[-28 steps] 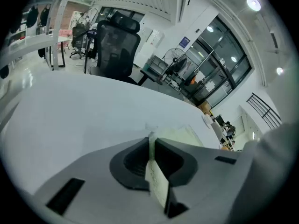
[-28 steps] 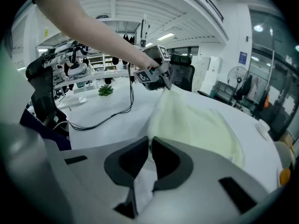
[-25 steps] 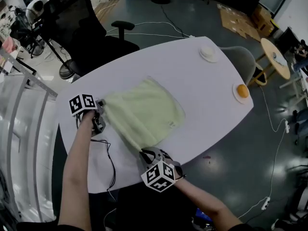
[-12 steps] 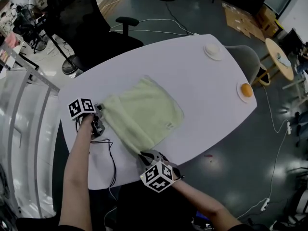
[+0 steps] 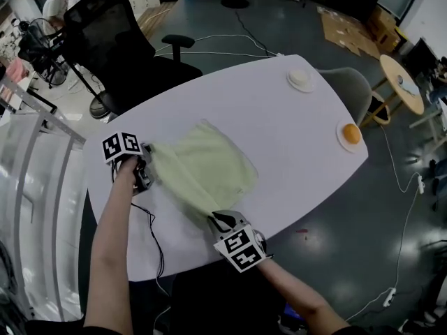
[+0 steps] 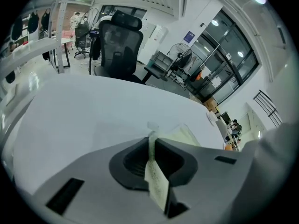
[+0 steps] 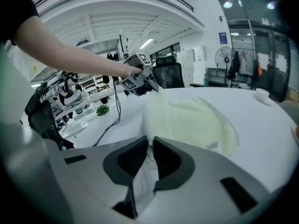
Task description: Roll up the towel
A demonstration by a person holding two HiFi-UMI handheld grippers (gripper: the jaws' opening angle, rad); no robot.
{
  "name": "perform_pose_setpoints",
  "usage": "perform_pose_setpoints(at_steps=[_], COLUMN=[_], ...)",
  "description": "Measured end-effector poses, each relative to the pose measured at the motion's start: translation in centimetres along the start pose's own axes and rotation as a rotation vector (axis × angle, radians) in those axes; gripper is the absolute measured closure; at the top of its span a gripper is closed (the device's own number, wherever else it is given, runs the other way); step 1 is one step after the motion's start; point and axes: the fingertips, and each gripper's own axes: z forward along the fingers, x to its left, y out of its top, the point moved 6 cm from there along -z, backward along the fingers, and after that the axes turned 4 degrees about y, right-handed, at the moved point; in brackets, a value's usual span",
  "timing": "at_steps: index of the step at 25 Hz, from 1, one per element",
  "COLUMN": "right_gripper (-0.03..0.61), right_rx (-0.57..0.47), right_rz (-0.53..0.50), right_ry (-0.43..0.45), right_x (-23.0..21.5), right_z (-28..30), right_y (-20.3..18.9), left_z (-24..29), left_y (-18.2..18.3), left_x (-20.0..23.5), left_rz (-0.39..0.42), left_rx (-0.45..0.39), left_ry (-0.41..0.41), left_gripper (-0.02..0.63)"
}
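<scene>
Towel (image 5: 206, 169), pale yellow-green, is spread on the near left part of a white oval table (image 5: 293, 117). Its far portion lies flat, and its near edge is raised off the surface between two hand-held grippers. The near left corner is pinched by the left gripper (image 5: 144, 175), whose jaws are closed tight on a thin fold of cloth; in the left gripper view a strip of it is seen trailing back between them. The near right corner is clamped by the right gripper (image 5: 218, 220). Its jaws have just been opening slightly, yet cloth is seen between them and is pressed by the pads. A small label (image 7: 212, 145) is sewn at the cloth's right edge.

A black cable (image 5: 150, 222) is laid across the tabletop from the left gripper toward the near edge. At the far end of the table a round white object (image 5: 301, 77) is set, and near the right rim an orange ball (image 5: 351, 133) is placed on a white dish. A black office chair (image 5: 115, 44) is parked beyond the far left side.
</scene>
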Motion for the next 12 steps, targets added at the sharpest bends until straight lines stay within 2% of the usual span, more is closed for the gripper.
perform_pose_setpoints(at_steps=[3, 9, 12], right_gripper=[0.526, 0.525, 0.525], right_rx=[-0.012, -0.023, -0.014], right_rz=[0.030, 0.095, 0.132], right_ry=[-0.021, -0.062, -0.081], right_x=[-1.5, -4.6, -6.3], right_z=[-0.8, -1.6, -1.7], right_y=[-0.1, -0.9, -1.5], left_z=[0.8, 3.5, 4.9], left_y=[0.5, 0.8, 0.7], left_x=[-1.8, -4.5, -5.7], left_rz=[-0.014, -0.162, -0.185], left_rx=[0.002, 0.005, 0.006], left_ry=[-0.016, -0.065, -0.065], left_gripper=[0.574, 0.574, 0.574])
